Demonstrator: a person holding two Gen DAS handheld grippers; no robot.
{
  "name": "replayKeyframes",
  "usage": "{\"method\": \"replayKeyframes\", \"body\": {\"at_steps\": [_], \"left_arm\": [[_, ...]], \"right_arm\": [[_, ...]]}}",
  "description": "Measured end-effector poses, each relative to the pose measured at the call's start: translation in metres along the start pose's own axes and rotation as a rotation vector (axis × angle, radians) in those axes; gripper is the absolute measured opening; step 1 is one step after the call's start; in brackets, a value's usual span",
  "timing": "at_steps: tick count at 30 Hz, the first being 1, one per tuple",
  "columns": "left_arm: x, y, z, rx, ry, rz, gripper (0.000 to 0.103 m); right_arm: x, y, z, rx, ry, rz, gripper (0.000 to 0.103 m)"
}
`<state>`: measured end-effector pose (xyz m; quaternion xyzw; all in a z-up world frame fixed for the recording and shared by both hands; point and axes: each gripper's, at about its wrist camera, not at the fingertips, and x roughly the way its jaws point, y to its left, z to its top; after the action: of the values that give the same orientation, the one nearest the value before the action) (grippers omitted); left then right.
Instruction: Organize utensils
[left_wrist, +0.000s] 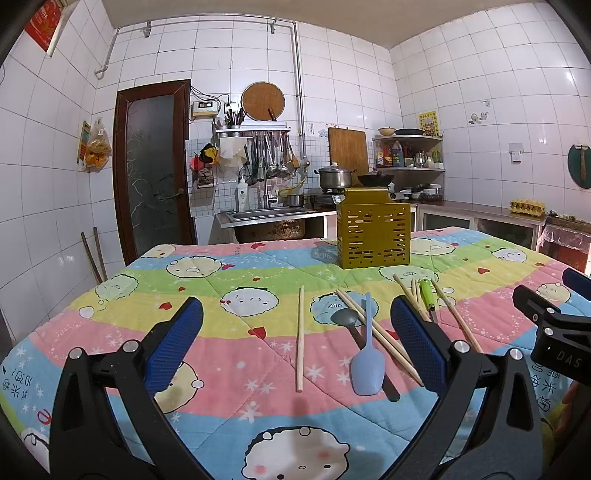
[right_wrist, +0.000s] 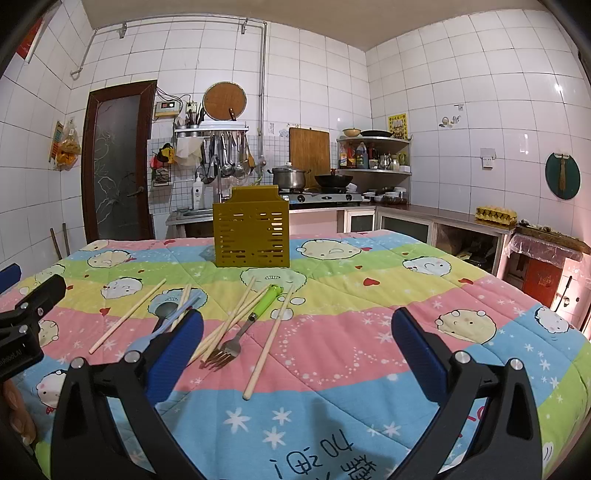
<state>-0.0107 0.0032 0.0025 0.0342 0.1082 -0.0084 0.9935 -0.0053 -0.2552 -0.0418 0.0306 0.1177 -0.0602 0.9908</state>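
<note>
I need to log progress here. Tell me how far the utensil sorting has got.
Nothing looks done: no utensil tops show above the yellow utensil holder. Nothing is in hand: the left gripper and right gripper are both open. Left on the quilt: the light blue spoon, dark spoon, green-handled fork and loose chopsticks.

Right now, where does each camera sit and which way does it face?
Left wrist: on the left tool, low over the quilt, facing the holder and kitchen wall; its open fingers and the right tool's tip show.
Right wrist: on the right tool, facing the same way from further right; its open fingers and the left tool's tip show.
Shared: holder, chopsticks, blue spoon, fork.
</note>
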Motion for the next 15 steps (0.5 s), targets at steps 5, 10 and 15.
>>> {"method": "replayKeyframes", "body": {"at_steps": [5,10,15], "left_arm": [[0.0005,-0.0011,-0.0002,0.002,0.002,0.000,0.098],[0.0008,-0.0010,-0.0007,0.002,0.004,0.000,0.098],[0.0010,-0.0010,-0.0005,0.003,0.004,0.000,0.098]], "right_arm": [[-0.0003,0.0001,0.0000,0.000,0.001,-0.001,0.099],[0.0002,-0.0004,-0.0004,-0.001,0.004,-0.003,0.099],[0.0004,-0.0008,-0.0003,0.001,0.005,-0.004,0.099]]}}
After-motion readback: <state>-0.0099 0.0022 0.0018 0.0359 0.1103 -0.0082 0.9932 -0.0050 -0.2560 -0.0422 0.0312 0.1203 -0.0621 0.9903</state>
